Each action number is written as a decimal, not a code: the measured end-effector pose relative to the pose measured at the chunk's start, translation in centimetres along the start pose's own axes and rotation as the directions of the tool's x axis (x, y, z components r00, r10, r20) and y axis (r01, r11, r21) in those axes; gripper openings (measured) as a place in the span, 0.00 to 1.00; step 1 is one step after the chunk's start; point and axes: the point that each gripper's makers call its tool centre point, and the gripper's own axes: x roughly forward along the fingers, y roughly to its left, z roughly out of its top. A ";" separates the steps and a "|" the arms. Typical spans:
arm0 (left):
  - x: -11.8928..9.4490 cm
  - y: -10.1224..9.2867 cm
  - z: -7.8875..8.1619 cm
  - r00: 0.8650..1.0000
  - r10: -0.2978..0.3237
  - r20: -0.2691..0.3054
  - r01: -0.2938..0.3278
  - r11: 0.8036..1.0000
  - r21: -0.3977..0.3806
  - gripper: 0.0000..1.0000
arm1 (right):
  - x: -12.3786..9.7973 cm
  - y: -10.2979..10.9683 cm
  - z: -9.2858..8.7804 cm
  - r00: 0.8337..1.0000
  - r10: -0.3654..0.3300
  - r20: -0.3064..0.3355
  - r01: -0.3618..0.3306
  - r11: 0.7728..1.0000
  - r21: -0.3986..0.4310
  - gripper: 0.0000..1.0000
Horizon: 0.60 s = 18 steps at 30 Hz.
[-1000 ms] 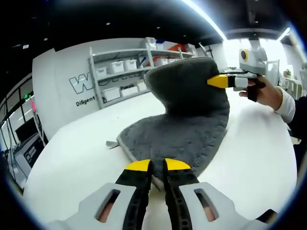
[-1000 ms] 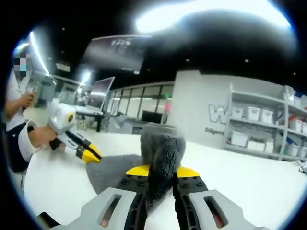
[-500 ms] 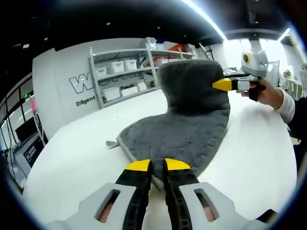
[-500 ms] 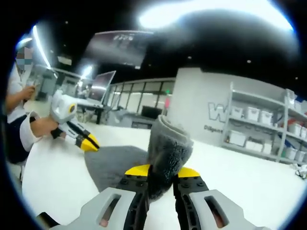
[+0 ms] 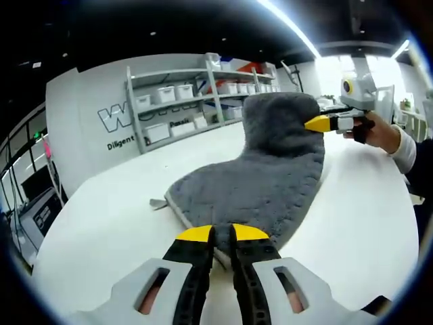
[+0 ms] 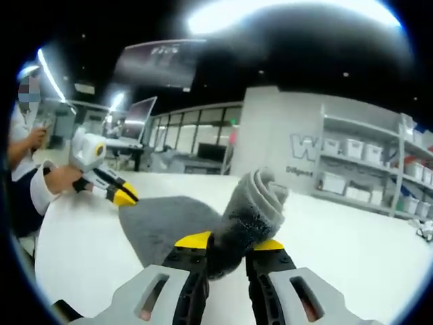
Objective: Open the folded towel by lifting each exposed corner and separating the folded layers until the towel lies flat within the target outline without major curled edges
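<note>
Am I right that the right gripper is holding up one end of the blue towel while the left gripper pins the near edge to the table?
Not quite: the towel is dark grey, not blue, as the left gripper view shows. The rest stands: the right gripper holds one end raised while the left gripper pins the near edge against the white table.

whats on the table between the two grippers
The grey fleecy towel spans it, in the left gripper view: the left gripper pins its near edge, the right gripper lifts its far end.

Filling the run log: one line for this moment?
left gripper: shut on grey plush towel near edge | right gripper: shut on far corner, raised | white table
</note>
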 end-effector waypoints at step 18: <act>0.0 0.0 0.0 1.000 0.000 0.003 0.000 1.000 -0.006 0.10 | -2.2 -0.8 -3.3 0.996 -0.007 -0.085 0.013 0.997 0.073 0.21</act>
